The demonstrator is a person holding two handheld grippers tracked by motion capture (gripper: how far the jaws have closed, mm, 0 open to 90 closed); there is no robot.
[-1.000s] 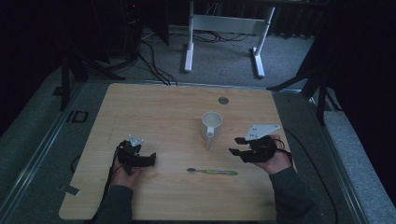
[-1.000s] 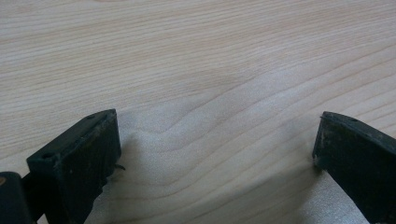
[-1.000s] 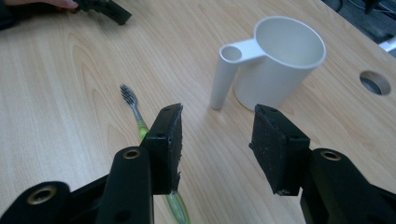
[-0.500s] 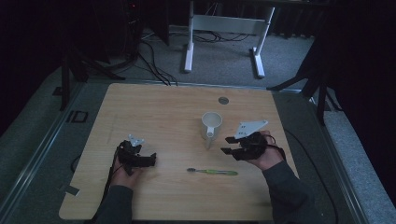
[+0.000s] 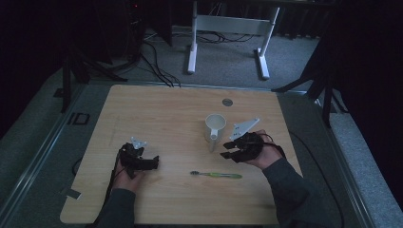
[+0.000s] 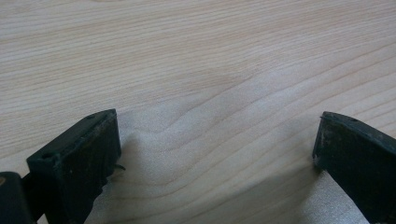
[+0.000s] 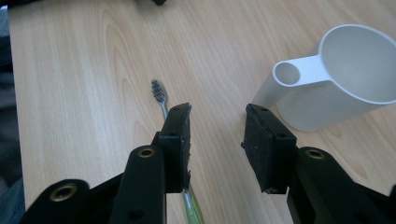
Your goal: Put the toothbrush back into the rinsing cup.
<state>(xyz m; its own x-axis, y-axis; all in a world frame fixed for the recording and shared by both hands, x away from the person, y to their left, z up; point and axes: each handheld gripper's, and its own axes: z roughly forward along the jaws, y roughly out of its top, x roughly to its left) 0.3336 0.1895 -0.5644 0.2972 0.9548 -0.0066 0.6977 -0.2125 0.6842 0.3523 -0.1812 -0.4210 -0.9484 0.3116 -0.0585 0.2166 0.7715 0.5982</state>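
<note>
Toothbrush (image 5: 216, 175) lay flat on the wooden table (image 5: 166, 109), just in front of the white cup (image 5: 215, 127), bristles pointing toward the left gripper (image 5: 142, 161). Over the last second the right gripper (image 5: 233, 153) had swung from beside the cup toward it, jaws partly open and empty, its own view looking down on the brush; a pickup looked imminent. The left gripper stayed resting well left of the cup, jaws wide apart, holding nothing.

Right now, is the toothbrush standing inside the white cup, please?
No, the toothbrush lies flat on the table, apart from the white cup.
</note>
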